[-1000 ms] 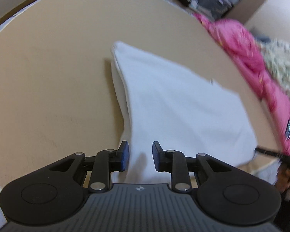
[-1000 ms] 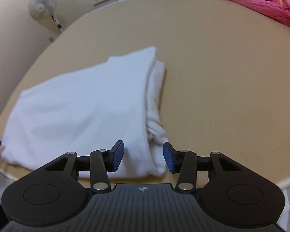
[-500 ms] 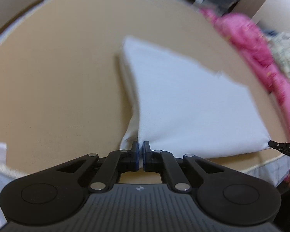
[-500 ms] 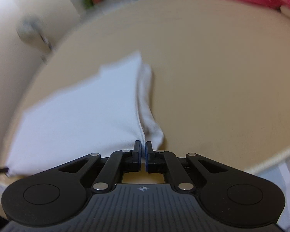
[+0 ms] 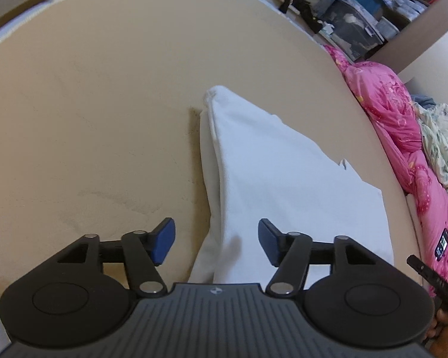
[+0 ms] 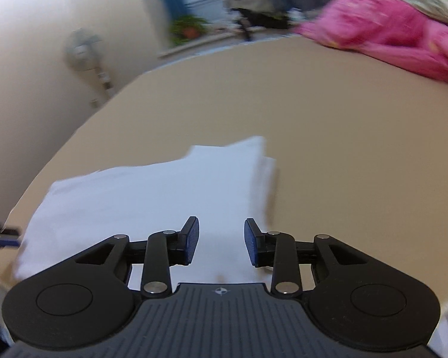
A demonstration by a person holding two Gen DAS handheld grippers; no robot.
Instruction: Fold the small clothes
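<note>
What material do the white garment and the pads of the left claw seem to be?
Garment: probably soft matte cotton knit; it drapes in limp folded layers, without shine. Pads: likely blue rubber, matte, on black, seemingly plastic fingers.

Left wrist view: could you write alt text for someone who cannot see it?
A folded white cloth garment lies flat on a tan tabletop, with the open left gripper hovering over its near edge, gripping nothing. A crumpled pink quilt lies along the table's right side.
</note>
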